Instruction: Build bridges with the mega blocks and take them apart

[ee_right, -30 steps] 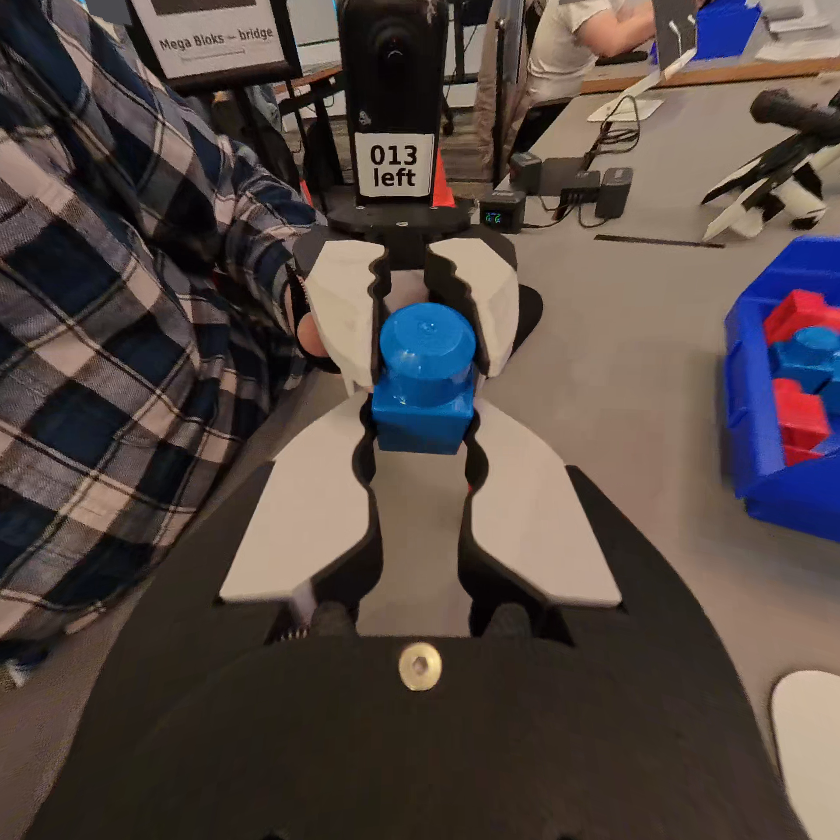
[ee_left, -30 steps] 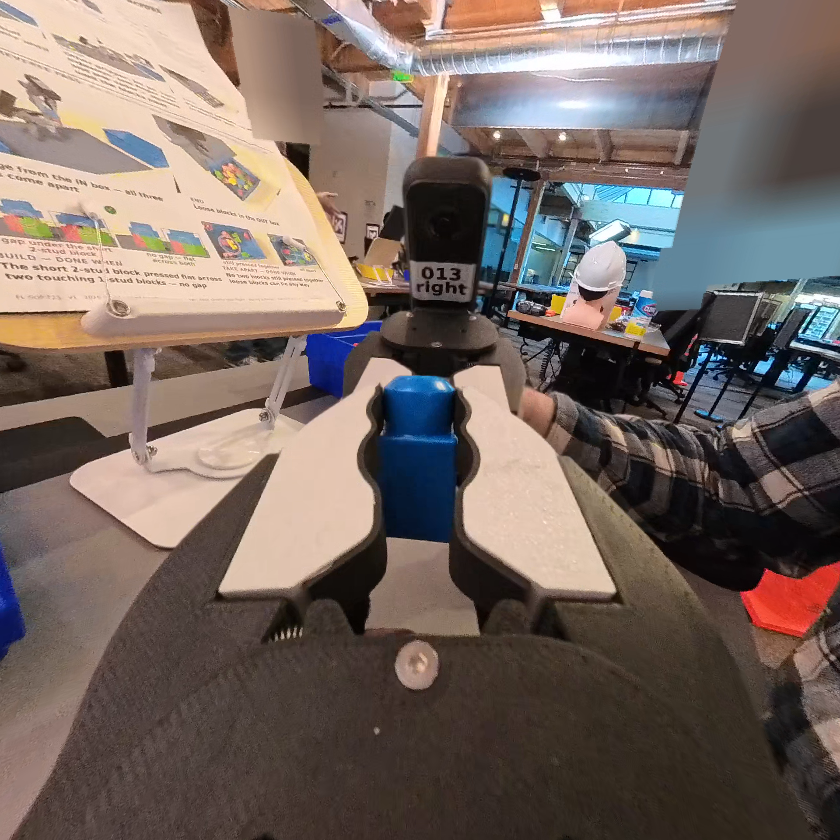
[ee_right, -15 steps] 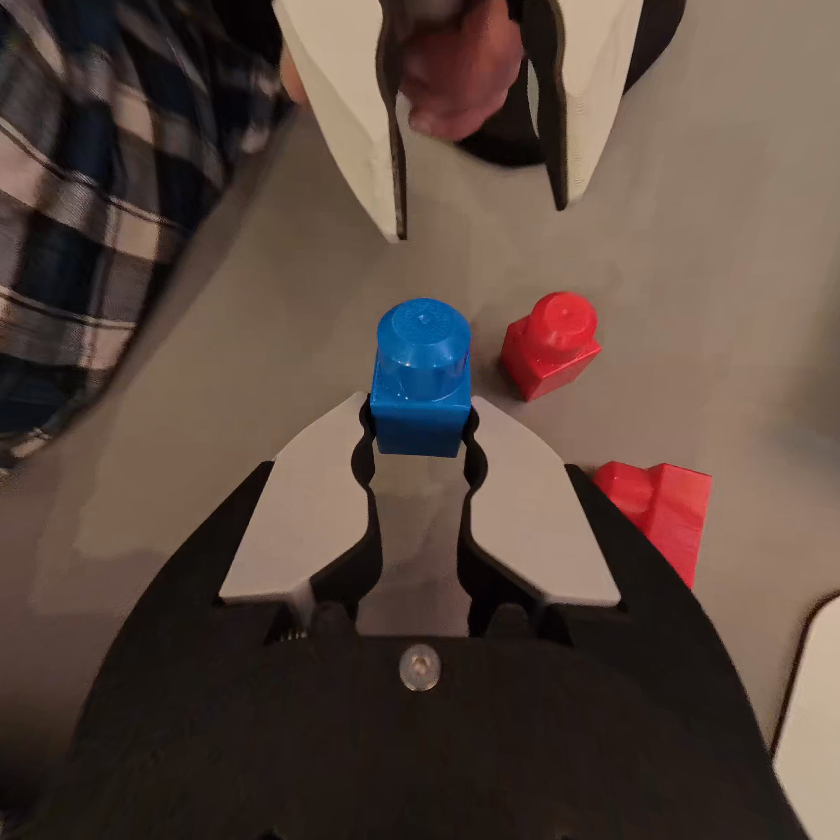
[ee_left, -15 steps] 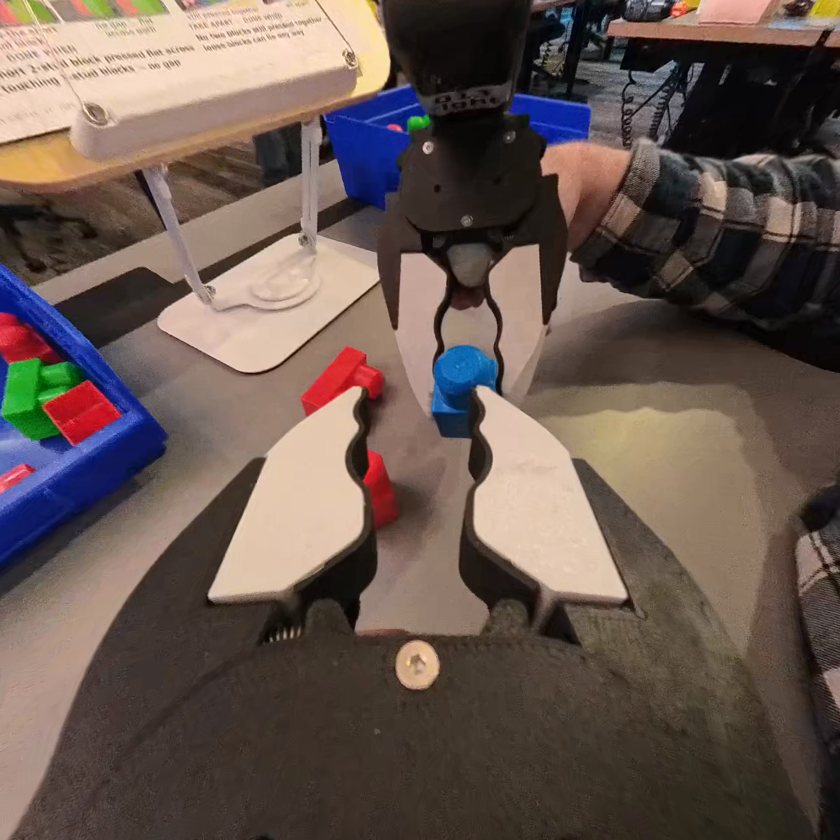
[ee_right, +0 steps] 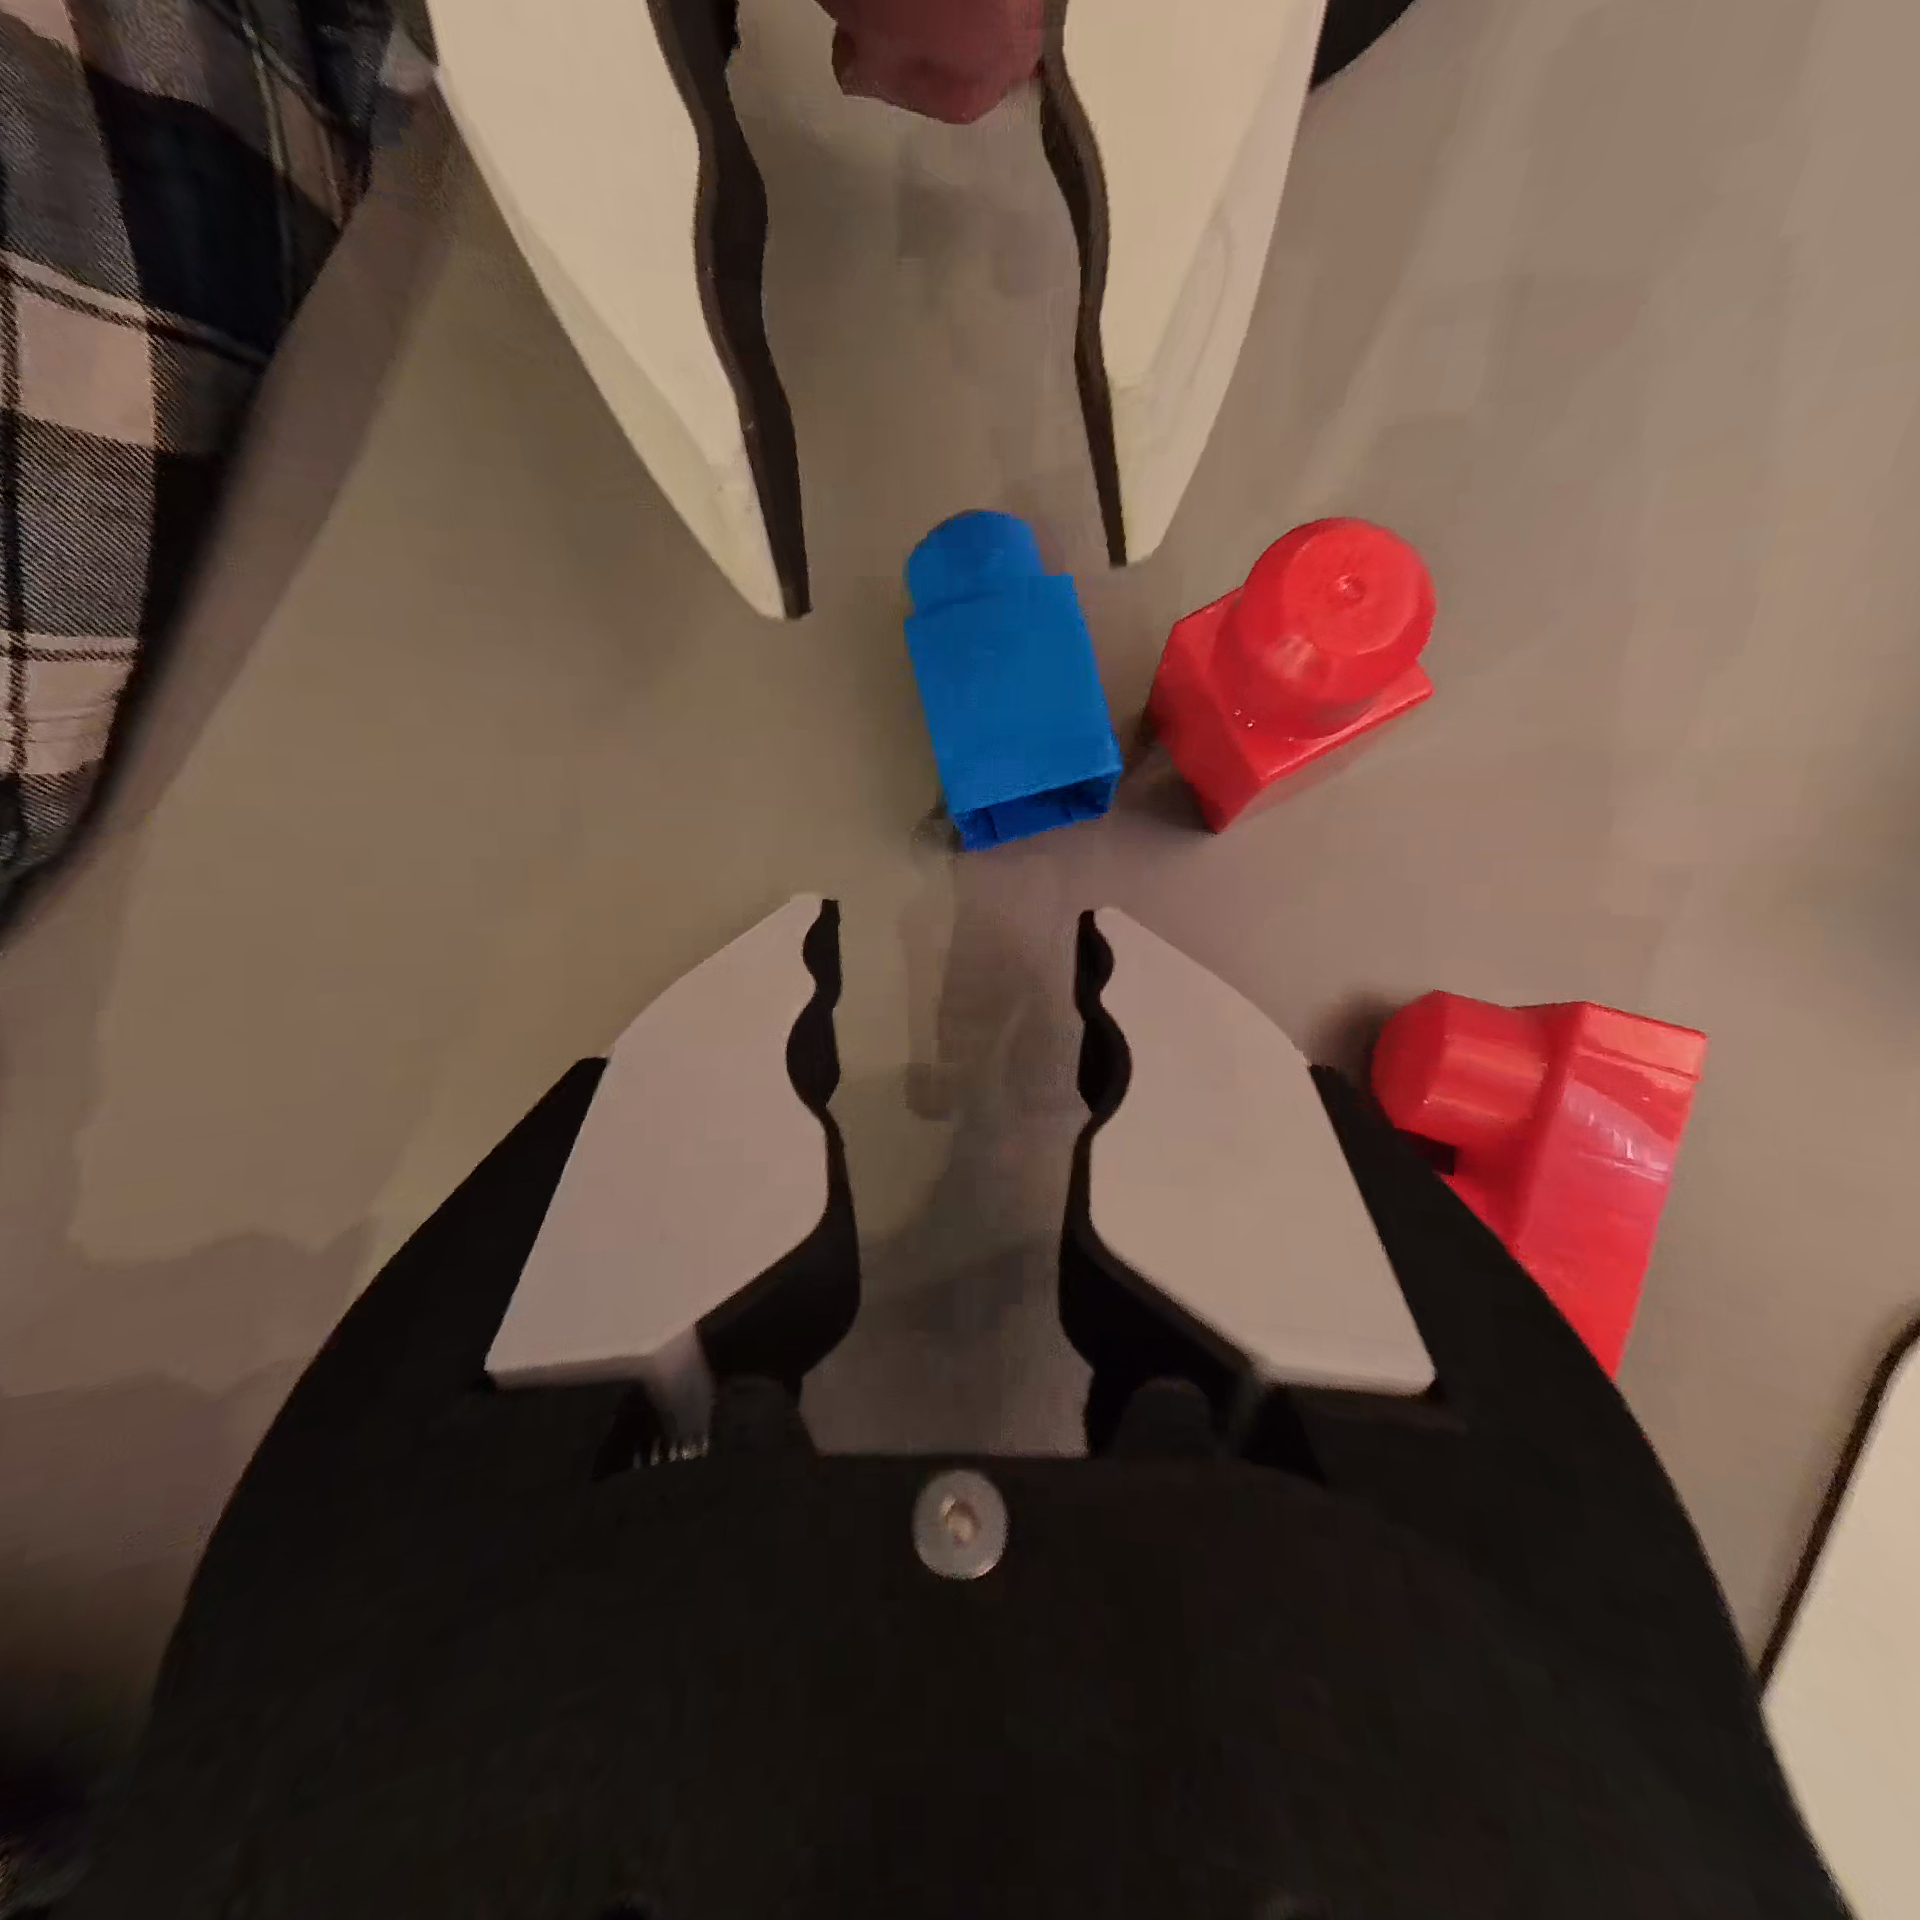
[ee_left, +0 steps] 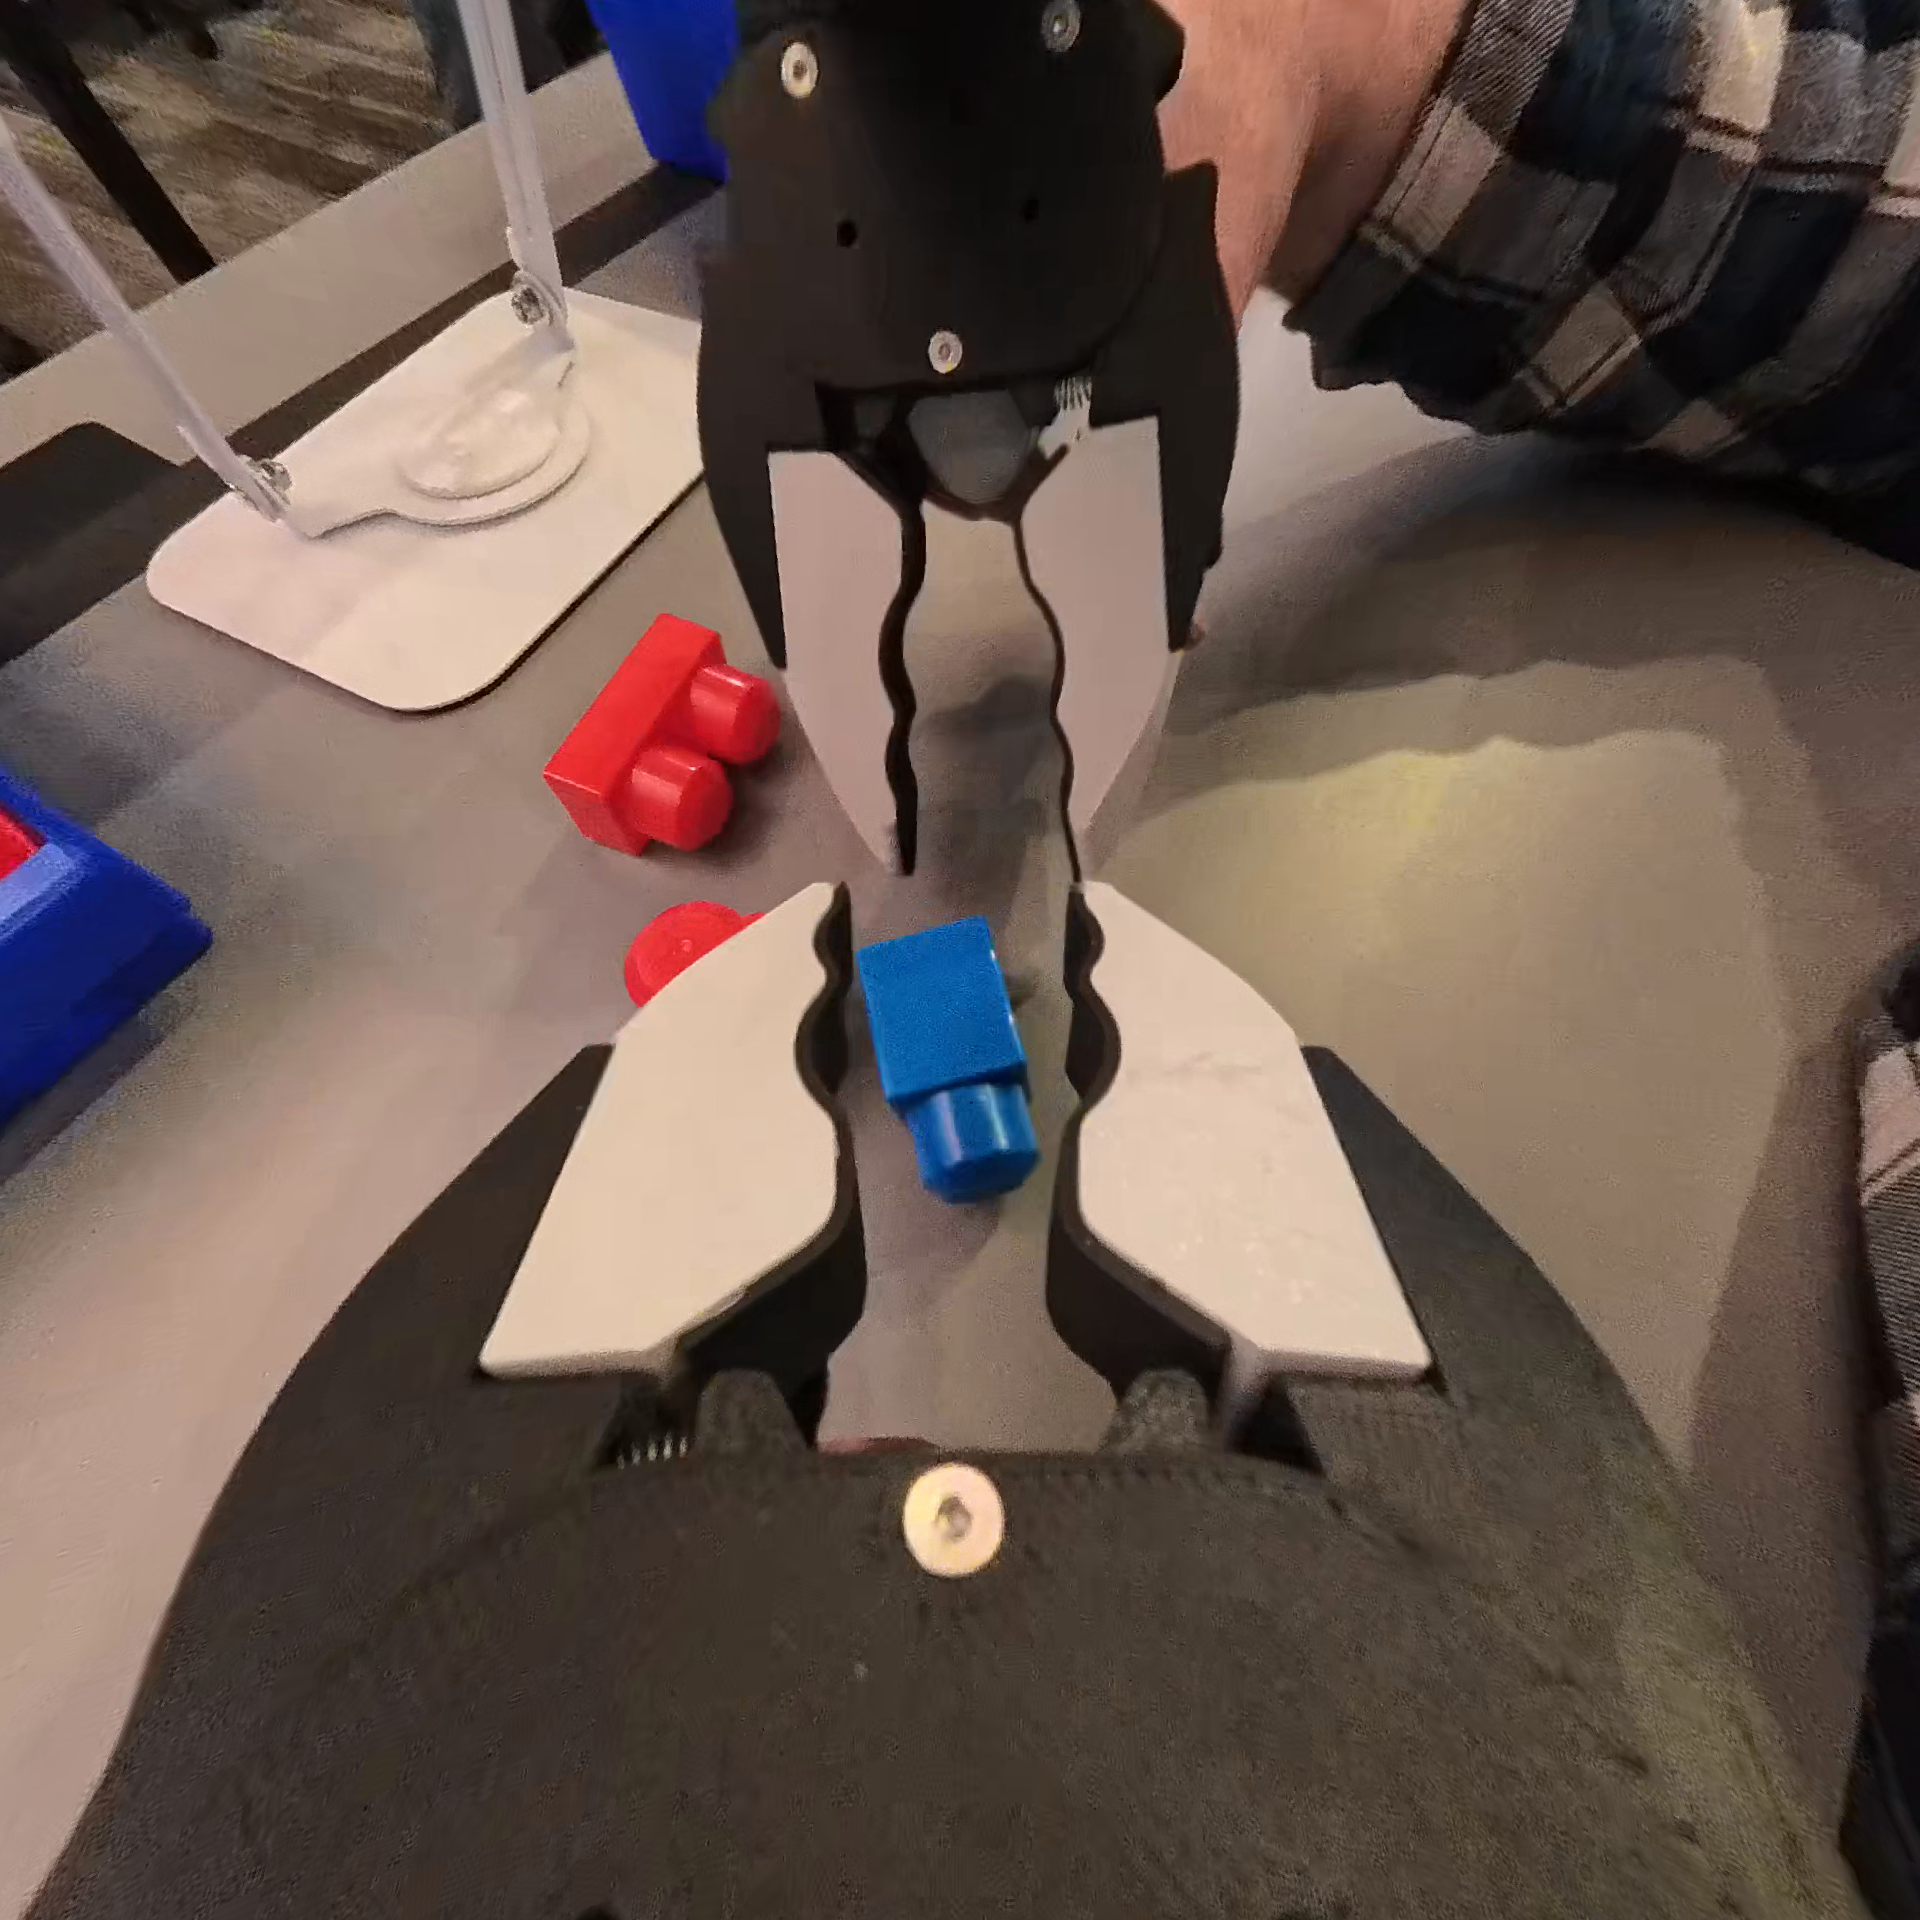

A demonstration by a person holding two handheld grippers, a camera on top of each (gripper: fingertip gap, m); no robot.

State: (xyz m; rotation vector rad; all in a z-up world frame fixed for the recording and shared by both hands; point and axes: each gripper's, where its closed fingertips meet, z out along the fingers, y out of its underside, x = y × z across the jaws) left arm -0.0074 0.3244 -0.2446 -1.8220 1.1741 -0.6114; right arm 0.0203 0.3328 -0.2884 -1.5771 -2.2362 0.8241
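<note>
Blue block [ee_right: 1006, 681] is lying on its side on counter [ee_right: 520, 831]; left gripper [ee_left: 956, 904] and right gripper [ee_right: 951, 914] fingers are both spread, gripping nothing.

A smooth grey table [ee_left: 1455, 935] carries a toppled blue one-stud plastic block [ee_left: 951, 1049], two red plastic blocks [ee_left: 649, 769] and a white stand base [ee_left: 416, 561].

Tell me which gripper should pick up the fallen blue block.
Left, probably. The blue block lies on its side between the left gripper's open fingers; the right gripper's open tips sit short of it.
</note>
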